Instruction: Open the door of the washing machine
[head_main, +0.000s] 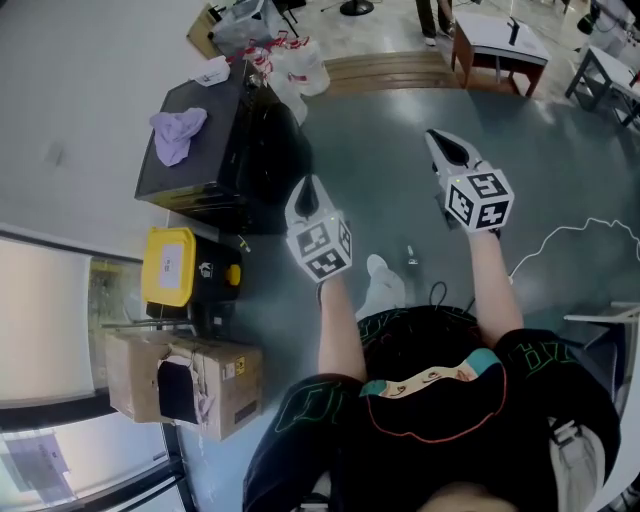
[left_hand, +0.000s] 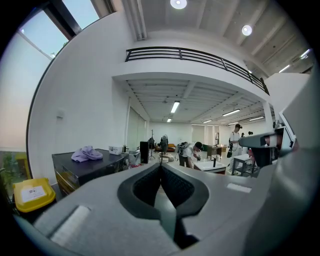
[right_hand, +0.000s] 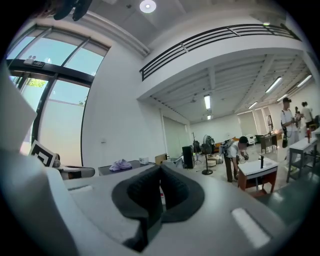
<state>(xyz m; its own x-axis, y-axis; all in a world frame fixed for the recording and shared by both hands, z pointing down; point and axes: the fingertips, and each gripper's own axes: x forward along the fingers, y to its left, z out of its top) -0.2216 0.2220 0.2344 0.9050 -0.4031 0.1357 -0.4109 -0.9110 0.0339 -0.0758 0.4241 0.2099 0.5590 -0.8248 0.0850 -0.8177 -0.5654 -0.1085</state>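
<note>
The washing machine (head_main: 195, 165) is a black box against the wall at the upper left, with a purple cloth (head_main: 178, 132) lying on its top. Its door is not visible from above. My left gripper (head_main: 309, 186) hovers over the floor just right of the machine, jaws shut with nothing in them. My right gripper (head_main: 447, 148) is further right, away from the machine, also shut and empty. In the left gripper view the closed jaws (left_hand: 160, 166) point level into the room, with the machine (left_hand: 87, 170) off to the left. The right gripper view shows closed jaws (right_hand: 160, 168) and the machine (right_hand: 125, 169) far left.
A yellow-lidded black case (head_main: 172, 266) and a taped cardboard box (head_main: 190, 385) stand along the wall nearer me. White plastic bags (head_main: 292, 62) lie beyond the machine. A white table (head_main: 500, 40) stands further back and a white cable (head_main: 570, 238) crosses the floor. People stand in the distance.
</note>
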